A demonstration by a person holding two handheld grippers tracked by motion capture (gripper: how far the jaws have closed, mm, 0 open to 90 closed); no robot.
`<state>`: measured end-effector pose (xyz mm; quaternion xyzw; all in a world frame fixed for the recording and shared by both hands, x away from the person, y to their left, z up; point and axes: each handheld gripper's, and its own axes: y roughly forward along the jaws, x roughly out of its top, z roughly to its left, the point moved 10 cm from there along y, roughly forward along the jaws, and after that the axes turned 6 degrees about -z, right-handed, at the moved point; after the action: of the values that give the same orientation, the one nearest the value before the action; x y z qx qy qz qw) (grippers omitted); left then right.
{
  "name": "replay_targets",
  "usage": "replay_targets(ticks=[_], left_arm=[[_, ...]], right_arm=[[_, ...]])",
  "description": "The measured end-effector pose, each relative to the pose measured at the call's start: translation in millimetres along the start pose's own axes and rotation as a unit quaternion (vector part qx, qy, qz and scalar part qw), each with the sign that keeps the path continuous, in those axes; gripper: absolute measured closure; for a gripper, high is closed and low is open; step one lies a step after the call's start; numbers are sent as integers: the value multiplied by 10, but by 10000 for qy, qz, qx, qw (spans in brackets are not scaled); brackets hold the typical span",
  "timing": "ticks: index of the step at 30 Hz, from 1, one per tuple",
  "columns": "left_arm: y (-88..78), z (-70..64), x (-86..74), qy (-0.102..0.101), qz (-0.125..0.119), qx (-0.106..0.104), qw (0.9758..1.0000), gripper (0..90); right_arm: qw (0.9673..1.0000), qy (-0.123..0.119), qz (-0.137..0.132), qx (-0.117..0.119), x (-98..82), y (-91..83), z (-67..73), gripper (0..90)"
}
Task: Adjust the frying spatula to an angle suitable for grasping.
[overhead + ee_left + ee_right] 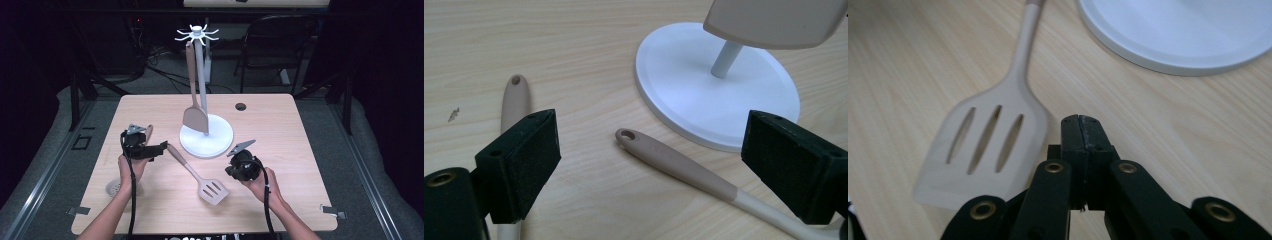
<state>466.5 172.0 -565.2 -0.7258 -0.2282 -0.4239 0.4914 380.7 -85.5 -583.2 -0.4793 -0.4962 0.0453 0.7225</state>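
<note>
The tabletop (150, 105) carries a white utensil stand (206, 135) with 1 solid turner (194, 117) hanging. The slotted turner (212, 190) lies flat between both grippers. Left gripper (649, 165): fingers wide apart astride its handle, gripping nothing. Right gripper (1082, 131): fingers pressed together, empty, beside the blade. The left gripper view shows a 2nd handle (515, 100).

On the table (150, 200), a slotted spatula (200, 175) is laid at six o'clock of the white stand (206, 135). It is flanked by the left tool (161, 148) and right tool (235, 167).
</note>
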Motion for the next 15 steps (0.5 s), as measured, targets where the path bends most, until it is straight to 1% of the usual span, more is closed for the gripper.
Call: replay_targets(ticks=[1, 3, 4, 7, 8, 10, 13, 15], left_arm=[[4, -3, -7, 5, 7, 6, 10000, 86], [17, -14, -24, 16, 48, -9, 10000, 86], [23, -17, -35, 9, 76, -5, 10000, 86], [45, -24, -57, 3, 115, 0, 9999, 86], [48, -33, -65, -12, 139, -24, 9999, 86], [54, -42, -71, -1, 141, -24, 9999, 97], [63, -59, -84, -9, 172, -54, 9998, 104], [78, -67, -103, 6, 198, -41, 9998, 106]], right_arm=[[10000, -16, 15, 34, -6, -10, 44, 900], [9998, -8, 54, 176, -41, -17, 149, 900], [9998, -5, 58, 200, -57, -11, 184, 900], [9992, -149, 191, 327, -109, -7, 297, 900], [9990, -205, 204, 333, -110, -1, 323, 900], [9987, -234, 191, 410, -86, 14, 386, 900], [9977, -348, 259, 517, -82, 36, 472, 900], [9970, -412, 373, 538, -106, 55, 521, 900]])
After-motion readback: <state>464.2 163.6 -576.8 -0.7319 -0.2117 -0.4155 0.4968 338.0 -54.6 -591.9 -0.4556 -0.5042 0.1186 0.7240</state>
